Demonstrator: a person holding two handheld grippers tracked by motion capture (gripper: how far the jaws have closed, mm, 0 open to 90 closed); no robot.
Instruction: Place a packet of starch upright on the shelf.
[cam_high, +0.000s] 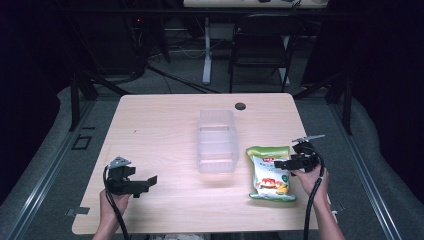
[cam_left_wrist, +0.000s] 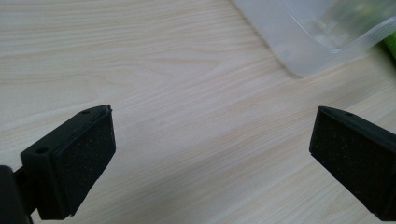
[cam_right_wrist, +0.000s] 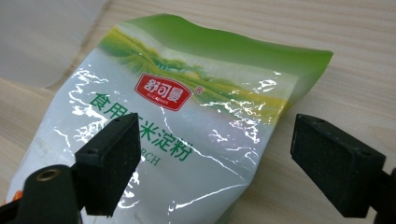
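While both hands sit at the near edge, the scene reads as follows.
Left gripper (cam_high: 145, 184): held low over the near left of the worktop (cam_high: 160, 125), fingers (cam_left_wrist: 88, 154) spread wide with bare wood between them, pointing toward the tub.
Right gripper (cam_high: 281, 164): at the near right, over the right edge of the bag; fingers (cam_right_wrist: 112, 161) spread, one above the bag's printed face, the other above the wood just beside it; neither pad presses on the bag.
Bag (cam_high: 270, 172): a green and white pouch with a red logo, lying flat on the worktop near the right side, just right of the tub, its green top end pointing away from the person.
Tub (cam_high: 216, 142): a clear plastic container standing at the middle of the worktop, between the two grippers.
Cap (cam_high: 240, 106): a small dark round disc near the far edge.
Chair (cam_high: 262, 45): dark, on the floor beyond the worktop.
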